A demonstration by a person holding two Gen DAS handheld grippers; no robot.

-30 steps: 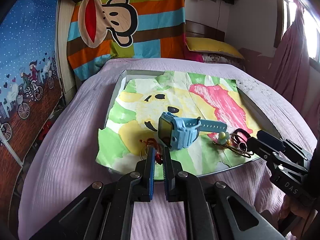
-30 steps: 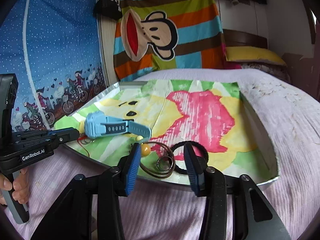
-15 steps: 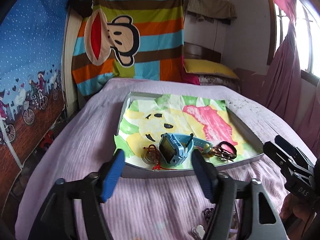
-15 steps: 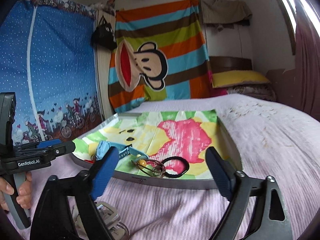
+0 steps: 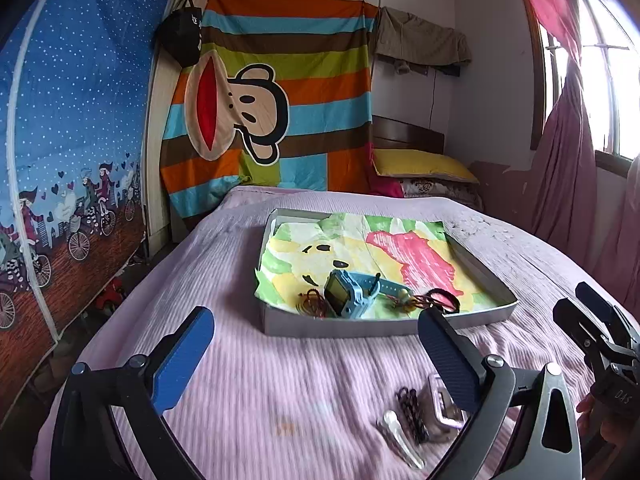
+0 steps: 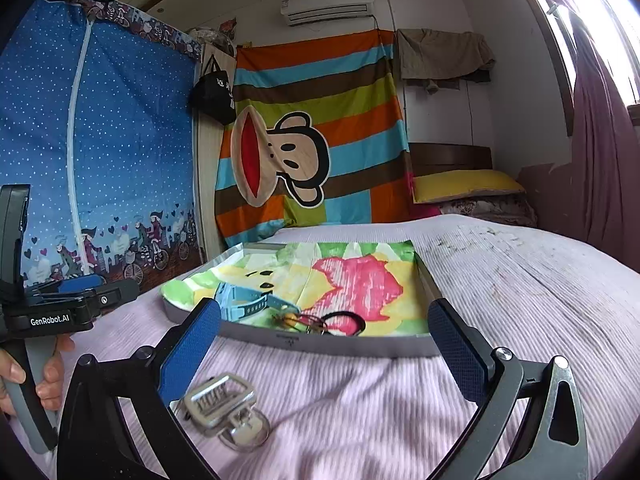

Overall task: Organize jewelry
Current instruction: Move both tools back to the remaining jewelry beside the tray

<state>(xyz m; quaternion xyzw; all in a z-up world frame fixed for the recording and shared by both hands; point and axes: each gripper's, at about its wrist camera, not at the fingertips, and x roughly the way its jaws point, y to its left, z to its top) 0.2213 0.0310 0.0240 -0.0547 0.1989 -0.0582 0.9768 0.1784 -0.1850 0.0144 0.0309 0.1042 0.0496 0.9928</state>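
**Hovering with both grippers empty, loose clips not yet in tray**

Hovering over the pink bedspread (image 5: 280, 380), left gripper (image 5: 316, 348) and right gripper (image 6: 324, 344) both have jaws spread wide, nothing between the pads. Tray (image 5: 384, 326) sits further off, centre of the bed. Inside it, along the near wall: blue watch (image 5: 348, 292), red cord piece (image 5: 310, 302) to its left, black hair tie (image 5: 444, 298) and some rings to its right.

Outside the tray, near side: a clear claw clip (image 6: 224, 412) and dark hairpins (image 5: 412, 408), lying close together by the inner fingers of both grippers.

Risks, as I judge them:
- Soft ribbed fabric: pads closing on thin hairpins may dig into cloth and bunch it instead of gripping.
- Clip is smooth and rounded, so an off-centre pinch could squirt it away.
- Items are clustered; grabbing one likely drags the neighbour.
- Grippers are close together, so reaching for the same pile risks a collision.
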